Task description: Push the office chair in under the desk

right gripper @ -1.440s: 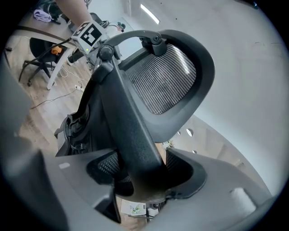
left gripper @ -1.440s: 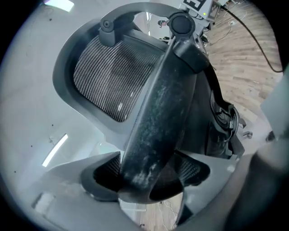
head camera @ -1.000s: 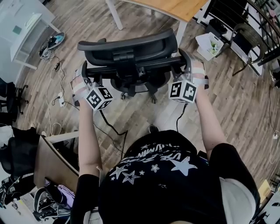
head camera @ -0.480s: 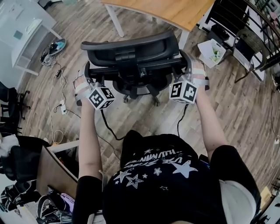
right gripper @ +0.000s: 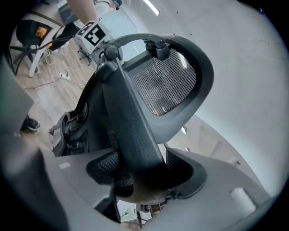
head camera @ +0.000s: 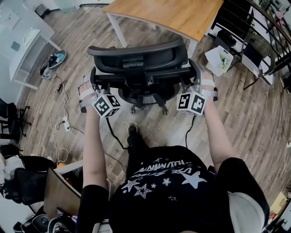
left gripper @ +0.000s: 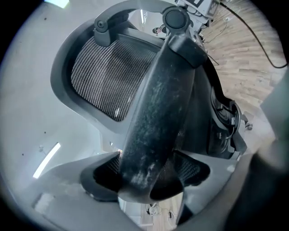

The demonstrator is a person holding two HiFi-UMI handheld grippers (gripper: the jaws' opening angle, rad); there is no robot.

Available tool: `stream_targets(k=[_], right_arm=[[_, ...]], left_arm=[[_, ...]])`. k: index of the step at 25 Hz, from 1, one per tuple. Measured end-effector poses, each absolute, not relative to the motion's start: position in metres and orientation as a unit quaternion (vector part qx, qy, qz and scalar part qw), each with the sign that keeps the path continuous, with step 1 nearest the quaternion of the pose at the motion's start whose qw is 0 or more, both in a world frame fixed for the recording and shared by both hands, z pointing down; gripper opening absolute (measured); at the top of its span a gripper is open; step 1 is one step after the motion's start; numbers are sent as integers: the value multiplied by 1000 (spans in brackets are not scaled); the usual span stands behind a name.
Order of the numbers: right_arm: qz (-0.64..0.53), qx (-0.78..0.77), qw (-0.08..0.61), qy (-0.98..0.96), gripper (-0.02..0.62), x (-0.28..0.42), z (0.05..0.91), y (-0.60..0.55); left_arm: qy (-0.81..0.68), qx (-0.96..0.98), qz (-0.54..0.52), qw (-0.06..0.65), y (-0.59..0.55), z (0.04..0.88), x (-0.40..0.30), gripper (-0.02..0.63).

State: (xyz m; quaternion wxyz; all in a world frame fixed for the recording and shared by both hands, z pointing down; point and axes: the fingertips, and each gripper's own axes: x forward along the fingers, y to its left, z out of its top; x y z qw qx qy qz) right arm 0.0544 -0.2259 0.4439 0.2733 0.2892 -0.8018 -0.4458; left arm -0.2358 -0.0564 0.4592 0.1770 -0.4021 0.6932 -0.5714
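A black office chair point(head camera: 138, 68) with a mesh backrest point(left gripper: 108, 76) stands in front of me, its back toward me. Just beyond it is the wooden desk point(head camera: 173, 13) on white legs. My left gripper point(head camera: 93, 85) is shut on the chair's left armrest point(left gripper: 158, 113), whose dark bar runs up between the jaws of the left gripper point(left gripper: 146, 178). My right gripper point(head camera: 196, 81) is shut on the right armrest point(right gripper: 131, 122), and the bar fills the gap in the right gripper point(right gripper: 140, 173). The chair's base and wheels show below the seat.
A white shelf unit point(head camera: 22, 50) stands at the far left, with cables and a power strip point(head camera: 63, 120) on the wood floor beside it. A white box point(head camera: 218, 57) and a black rack point(head camera: 254, 41) stand to the right of the desk. Bags point(head camera: 22, 182) lie at lower left.
The chair has rolled forward toward the desk with both grippers still on its armrests. More of the desk top shows, and the person has stepped forward behind the chair.
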Motion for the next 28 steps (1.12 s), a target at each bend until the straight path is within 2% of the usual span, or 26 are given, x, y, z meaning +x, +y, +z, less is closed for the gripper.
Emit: stream_targets(k=[11, 28], right_arm=[[-425, 331, 321, -779, 290, -18, 436, -253], [-381, 415, 353, -747, 291, -98, 438, -304]], left_arm=[[661, -452, -571, 181, -130, 454, -333, 373], [626, -502, -550, 233, -235, 454, -429, 374]])
